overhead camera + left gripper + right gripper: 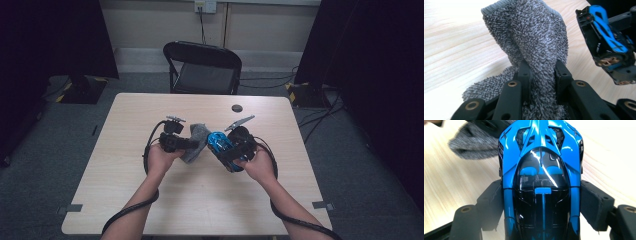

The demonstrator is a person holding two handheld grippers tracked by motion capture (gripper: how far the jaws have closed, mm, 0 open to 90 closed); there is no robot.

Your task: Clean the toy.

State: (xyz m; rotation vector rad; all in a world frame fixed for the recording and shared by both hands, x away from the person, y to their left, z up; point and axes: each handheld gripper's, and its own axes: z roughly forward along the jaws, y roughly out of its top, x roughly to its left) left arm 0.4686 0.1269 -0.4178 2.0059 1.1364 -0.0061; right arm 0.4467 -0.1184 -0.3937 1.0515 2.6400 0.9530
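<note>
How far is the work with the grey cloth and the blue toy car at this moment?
Done: both pick-ups. The left gripper is shut on the grey cloth, and the right gripper is shut on the blue toy car; both are raised above the table. In hand: cloth and car are close together, but I cannot tell whether they touch. Left, probably: wiping the car and putting both down.

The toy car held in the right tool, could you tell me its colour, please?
Glossy blue toy car with black canopy; the right gripper view shows it best.
</note>
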